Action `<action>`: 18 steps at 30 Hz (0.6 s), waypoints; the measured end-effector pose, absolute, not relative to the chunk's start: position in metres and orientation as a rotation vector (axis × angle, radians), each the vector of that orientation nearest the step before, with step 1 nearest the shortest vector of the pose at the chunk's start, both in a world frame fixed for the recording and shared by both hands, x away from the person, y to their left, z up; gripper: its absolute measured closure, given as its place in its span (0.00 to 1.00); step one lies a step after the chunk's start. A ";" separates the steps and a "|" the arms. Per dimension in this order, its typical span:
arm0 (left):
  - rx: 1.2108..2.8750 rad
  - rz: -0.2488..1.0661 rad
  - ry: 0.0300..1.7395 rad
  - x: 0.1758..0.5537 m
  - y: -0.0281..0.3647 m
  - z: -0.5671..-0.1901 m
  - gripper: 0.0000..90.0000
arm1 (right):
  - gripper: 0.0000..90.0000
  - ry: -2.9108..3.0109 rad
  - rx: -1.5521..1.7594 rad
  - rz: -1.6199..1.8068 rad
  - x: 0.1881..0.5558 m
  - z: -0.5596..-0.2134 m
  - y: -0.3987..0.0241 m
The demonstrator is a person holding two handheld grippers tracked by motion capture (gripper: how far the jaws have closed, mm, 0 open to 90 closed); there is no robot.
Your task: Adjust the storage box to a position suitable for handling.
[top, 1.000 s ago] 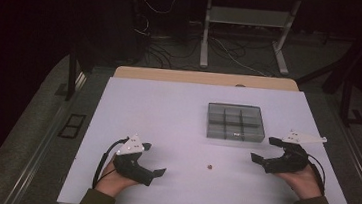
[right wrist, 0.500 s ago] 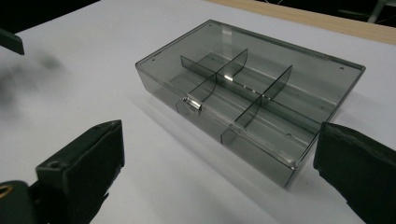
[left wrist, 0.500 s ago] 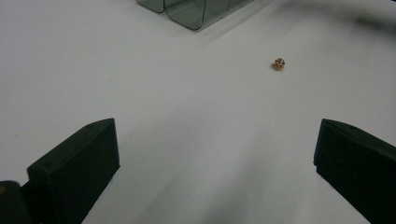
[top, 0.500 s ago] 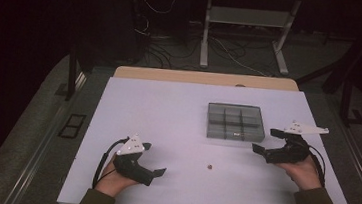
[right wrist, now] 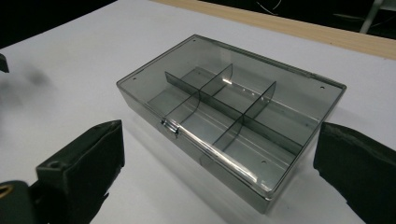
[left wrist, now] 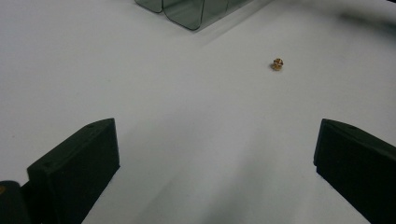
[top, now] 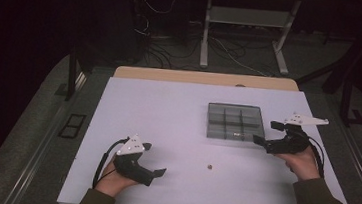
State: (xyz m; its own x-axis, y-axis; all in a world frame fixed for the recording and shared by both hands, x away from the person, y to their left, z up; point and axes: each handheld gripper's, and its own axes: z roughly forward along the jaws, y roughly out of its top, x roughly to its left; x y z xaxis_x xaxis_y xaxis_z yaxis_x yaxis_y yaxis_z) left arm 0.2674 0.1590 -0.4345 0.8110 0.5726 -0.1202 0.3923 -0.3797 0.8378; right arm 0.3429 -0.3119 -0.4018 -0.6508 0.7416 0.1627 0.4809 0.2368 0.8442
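- Box sits flat on my counter, long side across, just left of my right tongs, spread wide.
- My left tongs, low near the front edge, spread, face a small nut.

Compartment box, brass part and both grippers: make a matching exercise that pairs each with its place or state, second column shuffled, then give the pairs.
Things:
1. compartment box
2. small brass part
3. left gripper
4. right gripper

Places or states:
A. lies loose on the white table, between the two hands
B. open, at the box's right edge
C. smoky clear, lid closed, divided inside
D. open, near the table's front edge, left of the brass part

Pairs: 1-C, 2-A, 3-D, 4-B
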 end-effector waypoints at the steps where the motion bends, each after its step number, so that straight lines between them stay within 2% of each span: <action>1: 2.019 0.232 0.716 0.268 0.159 -0.434 0.00 | 0.02 2.241 1.142 1.375 0.343 -0.402 -0.312; 5: 2.018 0.235 0.714 0.268 0.159 -0.435 0.00 | 0.06 2.238 1.137 1.372 0.352 -0.400 -0.313; 8: 2.019 0.234 0.716 0.268 0.160 -0.434 0.00 | 0.15 2.233 1.137 1.375 0.357 -0.399 -0.315; 13: 2.019 0.234 0.714 0.268 0.160 -0.434 0.00 | 0.17 2.227 1.160 1.360 0.367 -0.398 -0.317; 18: 2.015 0.233 0.711 0.267 0.159 -0.435 0.00 | 0.26 2.218 1.177 1.344 0.376 -0.398 -0.322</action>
State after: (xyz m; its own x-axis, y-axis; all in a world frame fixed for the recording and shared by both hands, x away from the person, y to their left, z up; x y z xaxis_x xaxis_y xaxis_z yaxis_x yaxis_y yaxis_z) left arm 0.2673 0.1590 -0.4347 0.8128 0.5701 -0.1199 0.3888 -0.3777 0.8403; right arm 0.3755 -0.3216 -0.3978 -0.6229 0.7664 0.1569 0.4937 0.2295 0.8388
